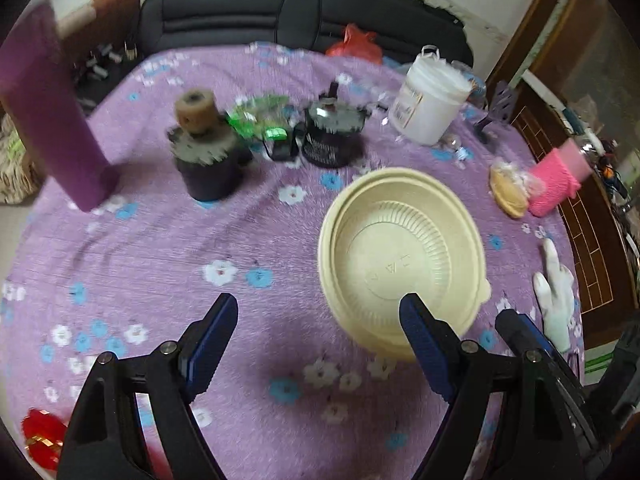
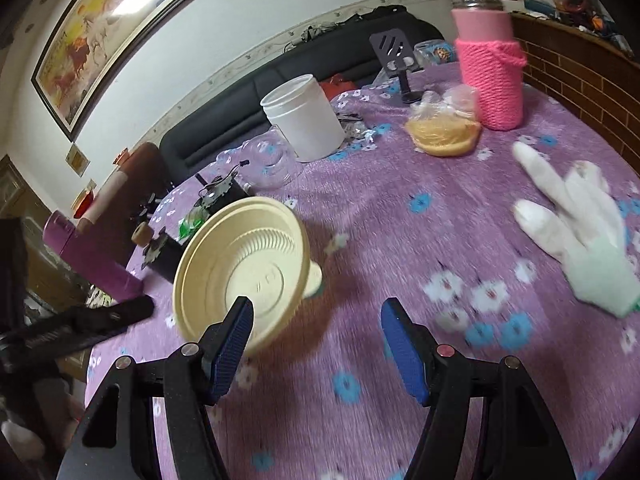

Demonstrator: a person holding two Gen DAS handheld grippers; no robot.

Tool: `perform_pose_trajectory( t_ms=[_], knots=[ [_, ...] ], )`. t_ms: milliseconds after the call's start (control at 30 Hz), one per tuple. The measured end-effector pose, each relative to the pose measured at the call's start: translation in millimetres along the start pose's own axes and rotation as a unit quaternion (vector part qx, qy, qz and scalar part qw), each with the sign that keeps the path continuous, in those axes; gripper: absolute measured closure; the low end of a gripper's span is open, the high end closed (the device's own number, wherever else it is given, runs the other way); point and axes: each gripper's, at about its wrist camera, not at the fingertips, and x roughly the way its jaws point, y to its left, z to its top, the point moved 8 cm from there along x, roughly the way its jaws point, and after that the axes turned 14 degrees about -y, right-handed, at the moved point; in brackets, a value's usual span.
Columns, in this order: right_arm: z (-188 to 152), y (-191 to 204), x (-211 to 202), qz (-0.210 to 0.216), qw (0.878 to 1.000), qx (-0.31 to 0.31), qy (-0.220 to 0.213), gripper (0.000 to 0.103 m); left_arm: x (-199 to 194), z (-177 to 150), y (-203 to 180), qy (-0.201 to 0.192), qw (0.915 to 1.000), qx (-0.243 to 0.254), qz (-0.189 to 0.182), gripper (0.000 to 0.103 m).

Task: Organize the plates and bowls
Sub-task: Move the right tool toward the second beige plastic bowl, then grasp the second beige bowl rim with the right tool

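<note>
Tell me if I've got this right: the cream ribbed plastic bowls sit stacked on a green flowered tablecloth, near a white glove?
Not quite: the flowered tablecloth is purple, not green. The cream ribbed plastic bowls are stacked on it near the white glove, as the left wrist view shows.

Both handheld rigs look the same: the left tool point(image 1: 320, 320) and right tool point(image 2: 316, 324) are chunky matte black plastic frames with triangular cutouts near the base, each arm ending in a long blue finger pad point(image 1: 210, 344) with a fine ribbed grip texture. Small round silver screws point(image 2: 190, 349) sit at the pivots; one on the right rig point(image 2: 444, 350) looks reddish. No cables or markings that I can spot.
</note>
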Motion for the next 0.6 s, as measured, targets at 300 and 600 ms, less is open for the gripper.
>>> perform_pose_trajectory(
  t_ms=[300, 600],
  knots=[
    [-13, -1, 43, -0.004, 0.999, -0.001, 0.034, 0.038, 43, -20, -9, 0.063, 0.9977, -0.024, -0.003, 0.023],
    [-21, 12, 38, 0.022, 0.998, -0.006, 0.051, 0.083, 38, -35, -35, 0.093, 0.9951, 0.011, -0.033, 0.076]
  ],
)
